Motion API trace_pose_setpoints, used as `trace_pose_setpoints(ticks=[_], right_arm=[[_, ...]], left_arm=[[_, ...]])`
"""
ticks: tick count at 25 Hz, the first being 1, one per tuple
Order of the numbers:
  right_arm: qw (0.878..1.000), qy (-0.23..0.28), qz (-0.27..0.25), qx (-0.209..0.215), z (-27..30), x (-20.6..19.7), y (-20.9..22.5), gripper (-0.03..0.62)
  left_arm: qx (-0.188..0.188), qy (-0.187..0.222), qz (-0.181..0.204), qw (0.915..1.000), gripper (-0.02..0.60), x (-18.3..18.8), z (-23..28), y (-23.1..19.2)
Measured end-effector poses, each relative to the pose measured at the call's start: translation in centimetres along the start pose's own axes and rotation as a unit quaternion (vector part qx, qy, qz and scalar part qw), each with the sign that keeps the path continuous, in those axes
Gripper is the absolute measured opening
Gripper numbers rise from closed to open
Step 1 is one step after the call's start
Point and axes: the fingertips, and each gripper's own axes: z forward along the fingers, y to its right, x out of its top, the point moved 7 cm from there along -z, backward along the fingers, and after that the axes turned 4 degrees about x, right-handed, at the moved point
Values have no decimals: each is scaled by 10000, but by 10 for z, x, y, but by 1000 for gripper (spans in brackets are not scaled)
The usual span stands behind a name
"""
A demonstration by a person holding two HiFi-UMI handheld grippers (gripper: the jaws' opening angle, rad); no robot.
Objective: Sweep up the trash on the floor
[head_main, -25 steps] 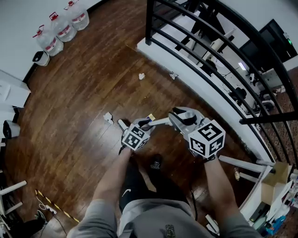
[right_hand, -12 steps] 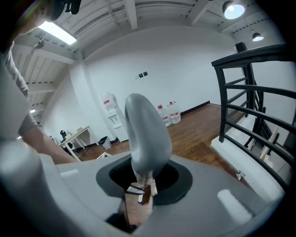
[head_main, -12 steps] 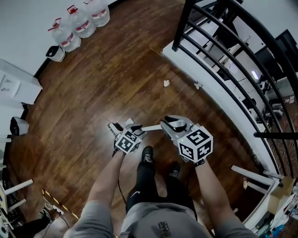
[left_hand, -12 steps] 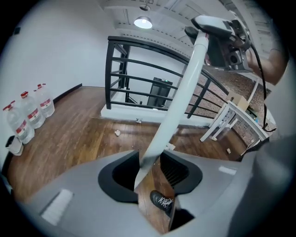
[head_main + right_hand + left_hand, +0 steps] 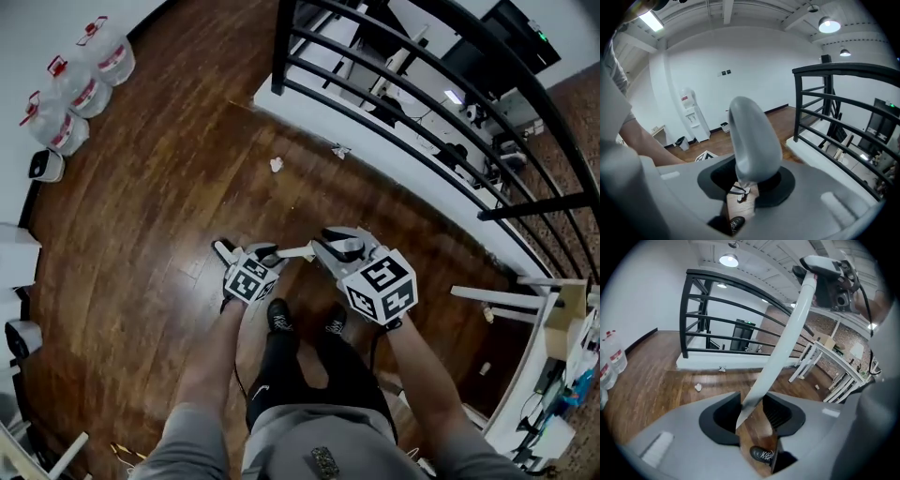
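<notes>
Two crumpled white scraps of trash (image 5: pixel 276 164) (image 5: pixel 340 150) lie on the dark wooden floor near the white ledge; the left gripper view shows them too, the nearer scrap (image 5: pixel 698 387) and the one by the ledge (image 5: pixel 722 368). A broom's white shaft (image 5: pixel 295 252) (image 5: pixel 787 338) runs between my hands. My left gripper (image 5: pixel 267 255) (image 5: pixel 752 413) is shut on the shaft low down. My right gripper (image 5: pixel 336 247) (image 5: pixel 747 180) is shut on the grey handle end (image 5: pixel 752 140). The broom's dark head (image 5: pixel 223 249) sticks out left of the left gripper, above the floor.
A black railing (image 5: pixel 394 75) on a white ledge (image 5: pixel 375 164) borders the floor at the right. Large water jugs (image 5: pixel 84 70) stand by the far left wall. White table legs (image 5: pixel 497 295) and a cardboard box (image 5: pixel 562 314) are at the right. My shoes (image 5: pixel 278 317) are just below the grippers.
Both hands have carried the broom across the floor and a little lower, keeping the same hold. The head view has swung, so the trash and railing sit differently in the frame.
</notes>
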Motion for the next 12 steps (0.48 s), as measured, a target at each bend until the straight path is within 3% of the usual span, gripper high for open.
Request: trace_pose_setpoints(ticks=[3,7,9,12], right_arm=[[9990,76,93,-441,-39,5,37,83],[9946,60,586,-849,-98,22,114,81],[9908,137,764,-1107,-124,9,128,81],[9851,318,834,-1467,-155,-32,123,81]], left_arm=[[-352,22,356,9987,149,52,36,19],[-818,-258,740,9936,147,140,89,47],[-1018,-309,1002,9893,149,157,110,69],[-1146,-225,1330,9842,149,151,137,106]])
